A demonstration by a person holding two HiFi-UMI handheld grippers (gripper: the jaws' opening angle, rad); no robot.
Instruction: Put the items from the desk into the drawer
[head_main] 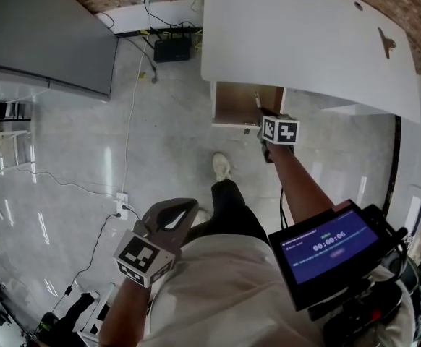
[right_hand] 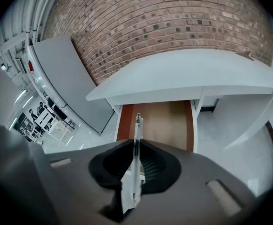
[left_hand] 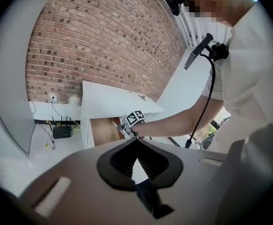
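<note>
Just then the right gripper (right_hand: 135, 149) was pinching a slim clear plastic pen with a dark core (right_hand: 137, 125). The pen's long axis pointed straight ahead, toward the open brown wooden drawer (right_hand: 162, 118) under the white worktop (right_hand: 188, 74). The left gripper (left_hand: 137, 146), pressed together on nothing, hung well apart from the drawer.
</note>
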